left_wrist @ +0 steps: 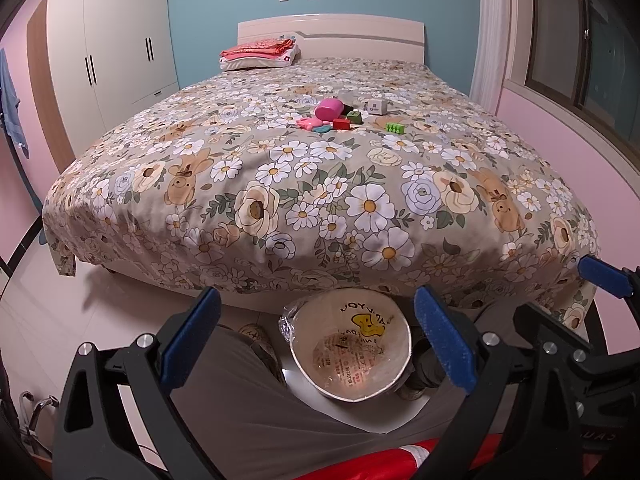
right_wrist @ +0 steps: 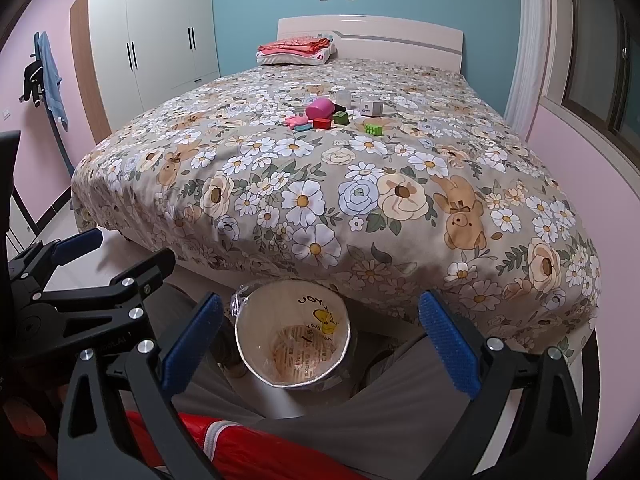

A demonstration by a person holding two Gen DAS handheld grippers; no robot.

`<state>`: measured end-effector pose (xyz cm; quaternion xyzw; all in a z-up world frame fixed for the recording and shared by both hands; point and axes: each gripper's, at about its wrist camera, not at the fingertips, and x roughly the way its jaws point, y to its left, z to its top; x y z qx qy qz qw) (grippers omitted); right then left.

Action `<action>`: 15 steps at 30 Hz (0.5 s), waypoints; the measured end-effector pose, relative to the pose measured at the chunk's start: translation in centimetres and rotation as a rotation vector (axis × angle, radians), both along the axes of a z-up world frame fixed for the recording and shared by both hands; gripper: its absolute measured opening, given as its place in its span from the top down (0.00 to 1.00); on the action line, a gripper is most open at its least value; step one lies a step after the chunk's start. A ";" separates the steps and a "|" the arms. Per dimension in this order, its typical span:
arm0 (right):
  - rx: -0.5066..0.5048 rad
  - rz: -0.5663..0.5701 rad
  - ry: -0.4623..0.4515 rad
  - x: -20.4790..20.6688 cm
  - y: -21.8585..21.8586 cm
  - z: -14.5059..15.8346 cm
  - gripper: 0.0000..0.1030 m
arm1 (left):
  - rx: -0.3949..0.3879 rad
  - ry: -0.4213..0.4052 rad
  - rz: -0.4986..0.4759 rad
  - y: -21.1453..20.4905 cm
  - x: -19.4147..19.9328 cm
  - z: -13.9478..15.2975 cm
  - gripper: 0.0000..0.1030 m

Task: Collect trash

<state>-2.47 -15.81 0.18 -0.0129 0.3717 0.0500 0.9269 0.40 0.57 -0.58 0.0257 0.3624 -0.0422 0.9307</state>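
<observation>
The print inside the bin (left_wrist: pixel 352 354) and small bed items (left_wrist: pixel 346 118) are unreadable.

Upside-down "YOU" is printed inside the bin (left_wrist: pixel 352 344).

Even, soft indoor light from above, fairly bright; window (left_wrist: pixel 580 40) dark. Focus sharp across bedspread (left_wrist: pixel 320 184), slightly softer at frame margins. Strong fisheye bending at edges (wardrobe (right_wrist: pixel 148 48) and walls curve), black vignette in corners. Soft shadow under bed foot. Mild glare on headboard (left_wrist: pixel 332 36) and floor tiles (left_wrist: pixel 80 304)
</observation>
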 end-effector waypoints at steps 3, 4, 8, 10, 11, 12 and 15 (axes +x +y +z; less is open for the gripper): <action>-0.001 0.000 0.000 0.0 0.0 0.0 0.03 | 0.000 0.000 0.000 0.0 0.0 0.0 0.08; -0.001 0.000 0.000 0.0 0.0 0.0 0.03 | 0.000 0.000 0.000 0.0 0.0 0.0 0.08; -0.001 -0.001 0.001 0.0 0.0 0.0 0.03 | 0.001 0.001 0.000 0.0 0.0 0.0 0.08; -0.003 -0.001 0.002 0.0 0.0 -0.1 0.03 | 0.001 0.001 0.000 0.0 0.0 0.0 0.08; -0.002 0.000 0.002 0.0 0.0 0.0 0.03 | 0.000 0.001 -0.001 0.0 0.0 0.0 0.08; -0.002 -0.001 0.002 0.0 0.0 -0.1 0.03 | 0.000 0.001 -0.001 0.0 0.0 0.0 0.08; -0.002 0.000 0.002 0.1 0.1 0.0 0.03 | 0.000 0.002 -0.001 0.0 0.0 0.0 0.08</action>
